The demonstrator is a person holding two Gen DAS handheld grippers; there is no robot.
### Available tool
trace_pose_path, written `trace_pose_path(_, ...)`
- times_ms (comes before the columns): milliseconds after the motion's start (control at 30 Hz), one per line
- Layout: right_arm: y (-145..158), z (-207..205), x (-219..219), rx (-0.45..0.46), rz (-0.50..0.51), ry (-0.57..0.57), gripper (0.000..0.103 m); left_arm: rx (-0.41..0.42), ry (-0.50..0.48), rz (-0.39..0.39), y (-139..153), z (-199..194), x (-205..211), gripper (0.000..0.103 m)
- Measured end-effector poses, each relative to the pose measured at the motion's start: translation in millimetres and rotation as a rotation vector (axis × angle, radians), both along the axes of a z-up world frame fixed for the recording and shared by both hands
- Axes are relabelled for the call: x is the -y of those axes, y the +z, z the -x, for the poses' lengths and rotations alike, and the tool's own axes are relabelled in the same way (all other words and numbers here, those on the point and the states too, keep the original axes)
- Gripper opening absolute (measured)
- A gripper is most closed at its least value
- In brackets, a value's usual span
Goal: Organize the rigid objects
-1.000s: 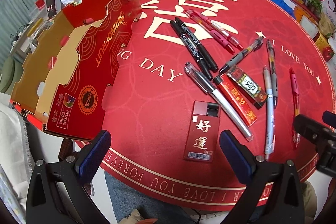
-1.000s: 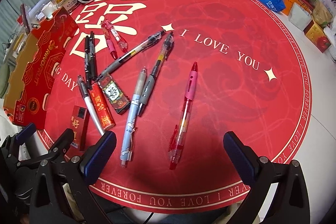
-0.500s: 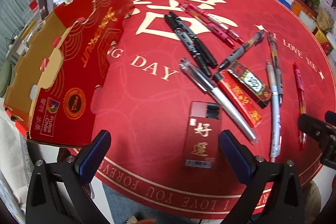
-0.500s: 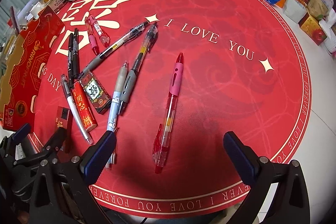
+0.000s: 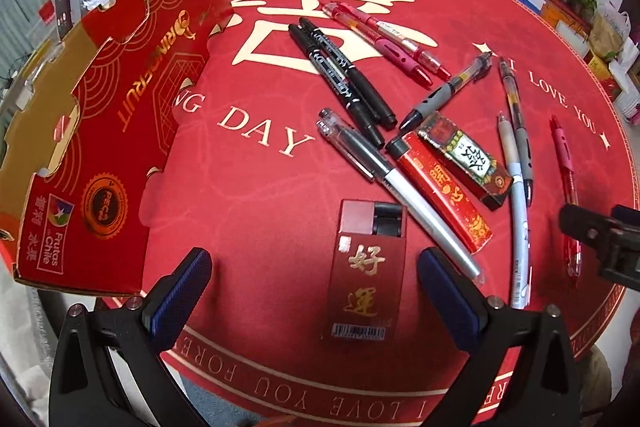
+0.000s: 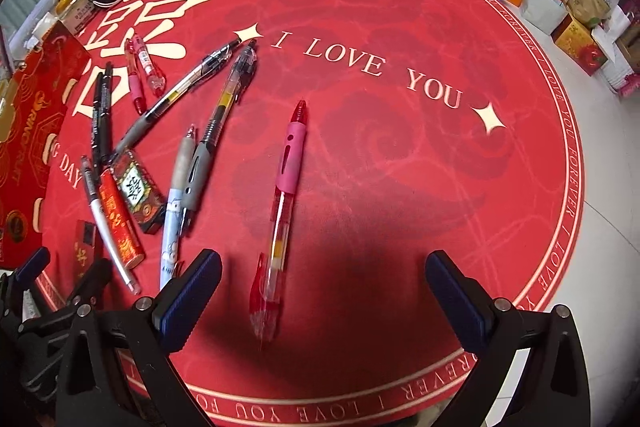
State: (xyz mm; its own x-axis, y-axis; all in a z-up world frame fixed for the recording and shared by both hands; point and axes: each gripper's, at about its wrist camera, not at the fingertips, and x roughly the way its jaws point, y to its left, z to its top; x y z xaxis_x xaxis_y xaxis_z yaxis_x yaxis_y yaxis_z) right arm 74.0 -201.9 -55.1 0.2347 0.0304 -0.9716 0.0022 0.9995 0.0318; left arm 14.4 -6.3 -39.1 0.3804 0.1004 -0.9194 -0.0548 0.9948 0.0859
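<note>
Red round mat [image 6: 400, 167] under both my grippers. Right gripper [image 6: 322, 297] spread wide, empty, pink pen [image 6: 290, 163] between fingers. Left gripper [image 5: 314, 291] spread over red lighter [image 5: 366, 277]. Box [image 5: 120, 115] left of lighter, beyond. Approach step; next: lower, pinch.

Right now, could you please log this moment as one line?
left hand-held gripper: open over red case | right hand-held gripper: open over pink pen | box: left

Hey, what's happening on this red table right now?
Someone is tidying pens and small boxes using two hand-held grippers. The left hand-held gripper is open over the dark red box; the right hand-held gripper is open around the pink pen. Nothing is gripped, and the cardboard tray waits at the left.
</note>
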Motion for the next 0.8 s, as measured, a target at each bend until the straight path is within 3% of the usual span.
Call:
trace_pose_path(300, -5, -9, -13, 0.040, 0.028, 0.048, 0.103, 0.010, 0.014, 0.086, -5, -6, -8, 0.103)
trace_pose_path(800, -5, 7, -11, 0.074, 0.031, 0.053, 0.103, 0.050, 0.022, 0.081, -4, 4, -7, 0.103)
